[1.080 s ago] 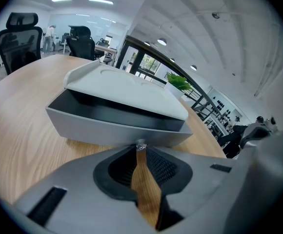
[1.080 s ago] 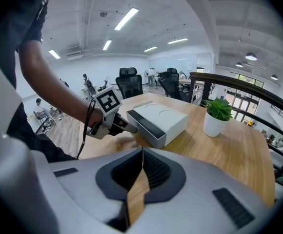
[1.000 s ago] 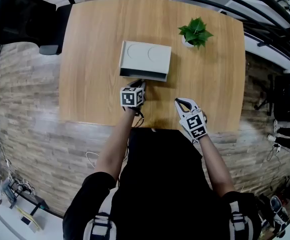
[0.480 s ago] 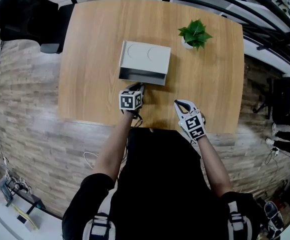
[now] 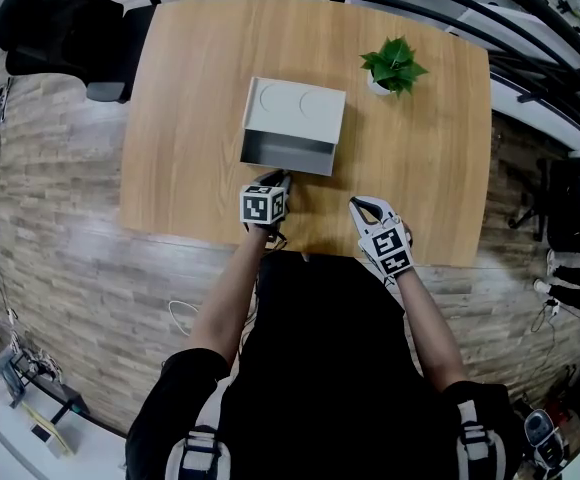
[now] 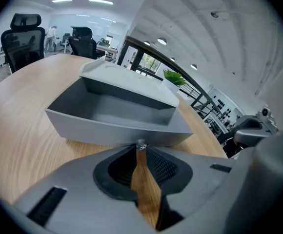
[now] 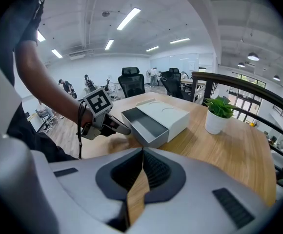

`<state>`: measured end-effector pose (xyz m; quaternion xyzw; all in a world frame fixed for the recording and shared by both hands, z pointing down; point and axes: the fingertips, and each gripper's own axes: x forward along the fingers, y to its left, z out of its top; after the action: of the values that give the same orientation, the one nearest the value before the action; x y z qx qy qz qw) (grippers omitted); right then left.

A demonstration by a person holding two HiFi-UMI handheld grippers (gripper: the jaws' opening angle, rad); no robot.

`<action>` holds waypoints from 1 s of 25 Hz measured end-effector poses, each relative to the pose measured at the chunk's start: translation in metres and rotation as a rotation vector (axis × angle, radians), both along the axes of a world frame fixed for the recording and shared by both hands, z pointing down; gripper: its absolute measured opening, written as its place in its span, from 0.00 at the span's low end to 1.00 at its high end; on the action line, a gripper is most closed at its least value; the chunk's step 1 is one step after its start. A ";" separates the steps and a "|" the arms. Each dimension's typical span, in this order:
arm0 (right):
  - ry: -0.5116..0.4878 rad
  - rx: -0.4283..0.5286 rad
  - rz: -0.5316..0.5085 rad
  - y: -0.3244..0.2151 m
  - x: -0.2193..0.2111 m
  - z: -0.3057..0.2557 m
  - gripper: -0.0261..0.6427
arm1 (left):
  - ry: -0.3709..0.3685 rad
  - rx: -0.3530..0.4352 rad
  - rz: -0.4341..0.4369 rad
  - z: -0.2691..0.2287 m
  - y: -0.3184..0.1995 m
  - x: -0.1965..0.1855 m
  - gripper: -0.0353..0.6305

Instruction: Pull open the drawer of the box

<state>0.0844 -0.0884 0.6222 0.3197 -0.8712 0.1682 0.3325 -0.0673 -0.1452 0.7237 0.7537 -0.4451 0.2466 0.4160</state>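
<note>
The grey open-topped drawer (image 5: 288, 152) is standing well out of the pale grey rectangular box (image 5: 295, 108) on the wooden worktop (image 5: 185, 88). The left hand-held gripper (image 5: 281, 179) is grasping the small metallic knob (image 6: 140, 144) on the drawer front. The right hand-held gripper (image 5: 362, 204) is hovering nearby, clenched and empty. The pull is judged mostly complete.
</note>
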 end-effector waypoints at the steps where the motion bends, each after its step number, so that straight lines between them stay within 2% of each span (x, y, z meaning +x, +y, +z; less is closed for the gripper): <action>1: 0.000 0.000 -0.002 0.001 0.000 0.000 0.08 | 0.000 -0.002 0.000 0.000 0.002 0.000 0.17; 25: -0.023 -0.006 -0.010 0.011 -0.001 -0.002 0.08 | -0.014 -0.013 0.006 0.005 0.033 -0.003 0.18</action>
<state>0.0832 -0.0771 0.6206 0.3125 -0.8760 0.1729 0.3242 -0.0701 -0.1120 0.7284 0.7503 -0.4443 0.2562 0.4172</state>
